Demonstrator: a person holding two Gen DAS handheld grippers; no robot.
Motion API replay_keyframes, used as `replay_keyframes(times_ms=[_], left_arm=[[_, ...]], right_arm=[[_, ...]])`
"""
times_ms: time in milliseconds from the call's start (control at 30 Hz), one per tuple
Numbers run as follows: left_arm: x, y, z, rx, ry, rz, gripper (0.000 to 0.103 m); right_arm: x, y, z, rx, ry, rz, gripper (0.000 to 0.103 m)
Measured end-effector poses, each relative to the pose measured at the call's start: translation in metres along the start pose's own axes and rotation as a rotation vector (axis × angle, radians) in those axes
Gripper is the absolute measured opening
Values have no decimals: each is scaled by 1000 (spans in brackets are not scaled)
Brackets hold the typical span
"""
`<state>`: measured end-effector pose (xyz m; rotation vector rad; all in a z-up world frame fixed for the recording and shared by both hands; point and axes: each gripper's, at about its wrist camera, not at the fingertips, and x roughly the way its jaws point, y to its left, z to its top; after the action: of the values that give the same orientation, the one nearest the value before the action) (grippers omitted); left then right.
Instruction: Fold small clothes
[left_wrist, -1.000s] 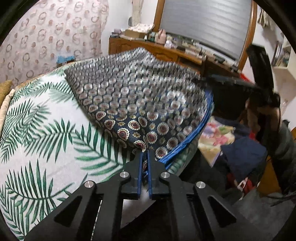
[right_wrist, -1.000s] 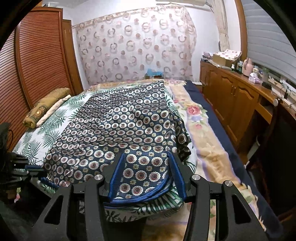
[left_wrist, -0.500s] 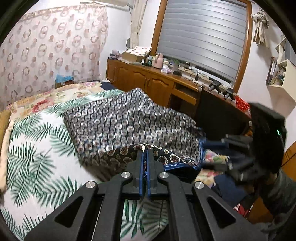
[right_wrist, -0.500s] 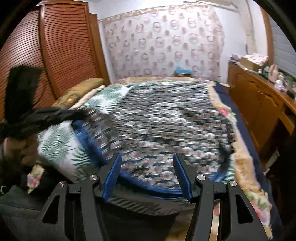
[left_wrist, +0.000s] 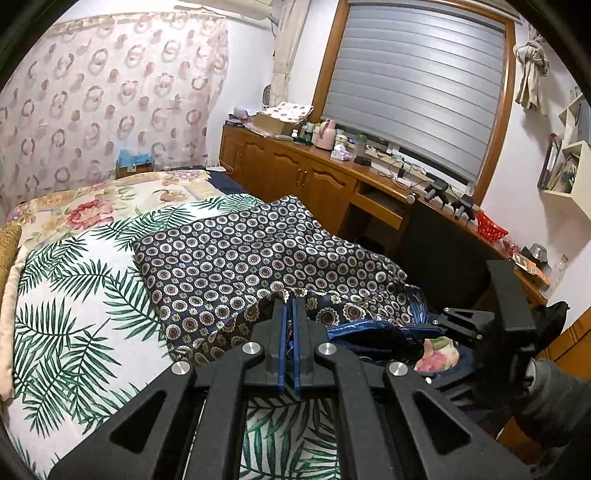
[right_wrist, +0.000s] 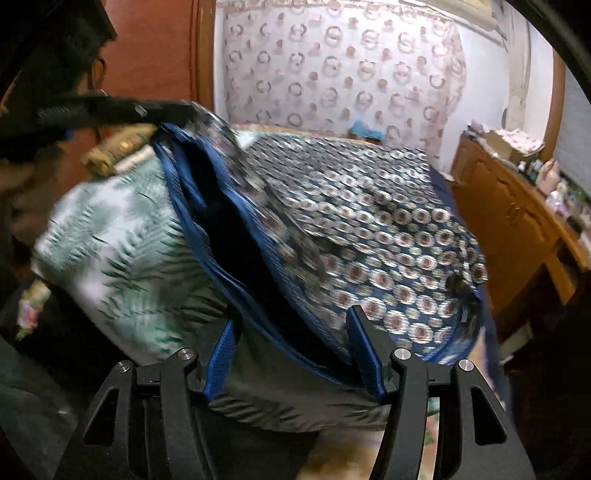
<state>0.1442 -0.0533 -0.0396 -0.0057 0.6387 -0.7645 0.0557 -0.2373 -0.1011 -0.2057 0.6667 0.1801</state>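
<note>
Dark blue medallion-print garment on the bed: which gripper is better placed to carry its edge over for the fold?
Left gripper: already shut on the garment's edge. The right gripper is open.

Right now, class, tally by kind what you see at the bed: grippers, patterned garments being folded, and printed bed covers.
Grippers: 2, the left gripper and the right gripper
Patterned garments: 1, the navy medallion-print garment
Printed bed covers: 2, the palm-leaf sheet and the floral blanket
Total: 5
</note>
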Motion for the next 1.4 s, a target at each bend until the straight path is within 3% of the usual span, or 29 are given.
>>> replay_keyframes(times_ms=[100, 133, 200, 300, 567, 767, 933, 1000, 1067, 1333, 1400], left_arm=[[-2, 6, 2, -15, -18, -4, 4], [-3, 8, 3, -18, -21, -2, 4], [-3, 11, 6, -18, -24, 3, 4], [-5, 18, 13, -21, -38, 17, 4], [11, 57, 42, -55, -63, 106, 4], [37, 95, 55, -118, -30, 144, 4], [55, 114, 58, -125, 11, 163, 8], [56, 119, 59, -122, 8, 184, 28], [56, 123, 61, -116, -10, 205, 39], [83, 133, 55, -97, 80, 228, 40], [90, 137, 50, -105, 105, 232, 40]], right_arm=[[8, -10, 3, 28, 7, 15, 57], [9, -10, 5, 23, 0, 14, 39], [11, -11, 13, -1, -7, 14, 15], [4, -12, 28, -33, -59, -1, 5], [9, -21, 120, -114, -225, -41, 4], [69, -20, 175, -184, -205, -26, 4], [115, -35, 190, -176, -146, 13, 4], [125, -40, 193, -160, -133, 30, 4], [126, -50, 196, -154, -123, 36, 4], [129, -66, 218, -139, -127, 41, 4], [134, -68, 224, -128, -134, 24, 12]])
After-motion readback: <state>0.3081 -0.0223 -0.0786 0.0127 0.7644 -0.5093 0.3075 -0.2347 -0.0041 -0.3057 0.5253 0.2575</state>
